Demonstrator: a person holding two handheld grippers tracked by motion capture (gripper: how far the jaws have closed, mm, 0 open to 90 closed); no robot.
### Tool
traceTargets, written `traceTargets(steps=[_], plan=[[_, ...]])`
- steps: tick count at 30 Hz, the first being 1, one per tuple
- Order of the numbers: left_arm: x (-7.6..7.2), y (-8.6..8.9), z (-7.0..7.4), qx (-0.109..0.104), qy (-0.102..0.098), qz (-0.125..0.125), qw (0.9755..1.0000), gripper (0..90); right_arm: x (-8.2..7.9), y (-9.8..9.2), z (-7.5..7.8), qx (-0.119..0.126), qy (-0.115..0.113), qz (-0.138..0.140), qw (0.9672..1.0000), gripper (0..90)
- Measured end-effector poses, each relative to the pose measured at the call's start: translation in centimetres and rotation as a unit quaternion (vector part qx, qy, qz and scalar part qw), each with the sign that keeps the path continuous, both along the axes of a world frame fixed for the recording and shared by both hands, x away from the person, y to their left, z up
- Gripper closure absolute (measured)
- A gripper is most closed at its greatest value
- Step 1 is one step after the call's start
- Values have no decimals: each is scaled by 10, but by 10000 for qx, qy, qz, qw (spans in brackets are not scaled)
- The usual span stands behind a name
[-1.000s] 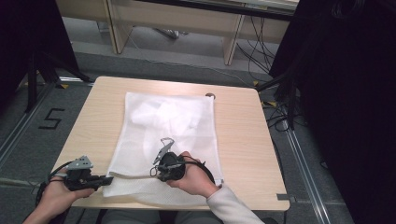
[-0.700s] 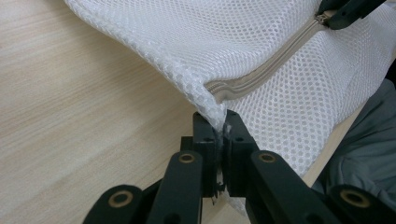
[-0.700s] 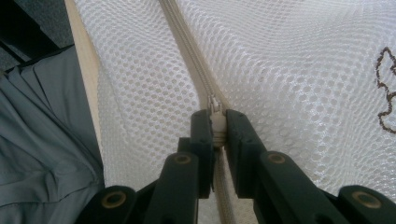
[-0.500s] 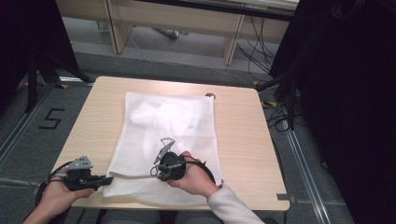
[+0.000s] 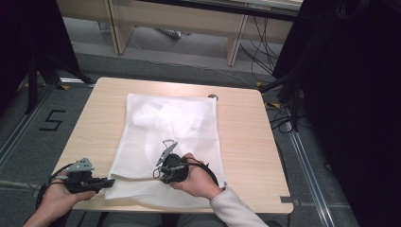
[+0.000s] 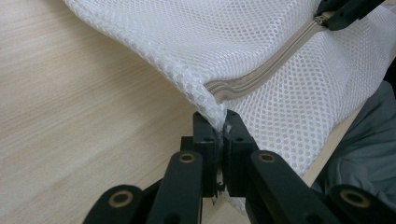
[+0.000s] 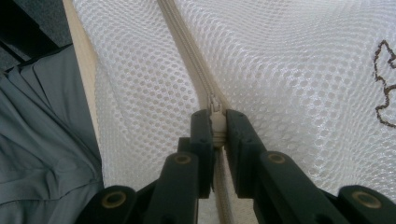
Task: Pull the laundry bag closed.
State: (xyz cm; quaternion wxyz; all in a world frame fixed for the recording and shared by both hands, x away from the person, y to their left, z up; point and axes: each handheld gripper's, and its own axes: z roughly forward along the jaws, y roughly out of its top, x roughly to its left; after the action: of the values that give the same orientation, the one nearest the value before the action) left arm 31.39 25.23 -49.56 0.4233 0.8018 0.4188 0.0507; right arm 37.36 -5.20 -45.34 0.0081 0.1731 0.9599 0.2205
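Gripping the near-left corner of the white mesh laundry bag (image 6: 280, 56), our left gripper (image 6: 217, 128) has its black jaws pressed together on the fabric just where the beige zipper tape (image 6: 261, 74) ends. From above we see that left gripper (image 5: 101, 182) at about seven o'clock on the light wooden table (image 5: 246, 137), level with the table edge.

Our right gripper (image 7: 215, 123) is clamped on the small beige zipper pull (image 7: 215, 109), jaws tight against it from both sides. In the high view the right gripper (image 5: 165, 172) sits near six o'clock, a little way along the near hem from the left one.

The bag (image 5: 170, 127) lies flat, spreading from the near edge toward twelve o'clock, with a bundle of white contents showing faintly through the mesh at its far end. A small dark object (image 5: 213, 97) rests on the table just past the bag's far-right corner.

We judge the work to be at its start: both grips are set, corner anchored and pull caught. Ahead of the pull, the teeth look closed in the right gripper view. What remains, as we read it, is drawing the pull along the tape while the corner is held taut.
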Motion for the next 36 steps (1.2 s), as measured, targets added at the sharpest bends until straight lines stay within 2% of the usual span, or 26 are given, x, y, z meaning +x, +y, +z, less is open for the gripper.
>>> traceTargets(steps=[2, 4, 7, 8, 10, 14, 17, 20, 23, 24, 25, 27, 29, 36], plan=[[0, 0, 0, -32, 14, -5, 10000, 854, 1, 0, -1, 17, -34, 2, 10000, 824], [0, 0, 0, -107, -56, 40, 9999, 855, 1, 1, -3, -23, -32, -23, 10000, 825], [0, 1, 1, -57, -47, 96, 9999, 855, 1, 5, -4, -56, -76, -3, 10000, 824], [0, 2, 1, -32, -50, 92, 9999, 855, 3, 6, -4, -35, -74, 102, 9999, 824], [0, 2, 1, -84, -40, 124, 9999, 855, 2, 7, -3, -37, -139, 14, 9999, 824], [0, 1, 2, 5, -87, 161, 9998, 856, 2, 6, -3, -85, -103, -3, 9999, 824], [0, 1, 1, -71, -36, 175, 9998, 856, 2, 6, -4, -124, -121, 58, 9998, 825], [0, 1, 2, -50, -27, 150, 9999, 857, 2, 6, -4, -151, -105, 88, 9998, 825], [0, 1, 2, -130, -25, 169, 9998, 857, 2, 6, -5, -136, -68, -13, 9999, 825], [0, 1, 2, -167, -49, 180, 9997, 857, 4, 6, -4, -147, -130, 29, 9998, 825], [0, 0, 3, -207, -69, 151, 9996, 858, 4, 8, -5, -192, -76, 137, 9997, 824], [0, -1, 3, -146, -82, 127, 9998, 858, 2, 12, -4, -307, -28, 58, 9995, 824], [0, -2, 3, -173, -95, 128, 9997, 858, 5, 15, -4, -242, -137, 250, 9993, 824], [0, 0, 3, -170, -109, 219, 9996, 858, 6, 13, -5, -327, -73, 188, 9993, 825]])
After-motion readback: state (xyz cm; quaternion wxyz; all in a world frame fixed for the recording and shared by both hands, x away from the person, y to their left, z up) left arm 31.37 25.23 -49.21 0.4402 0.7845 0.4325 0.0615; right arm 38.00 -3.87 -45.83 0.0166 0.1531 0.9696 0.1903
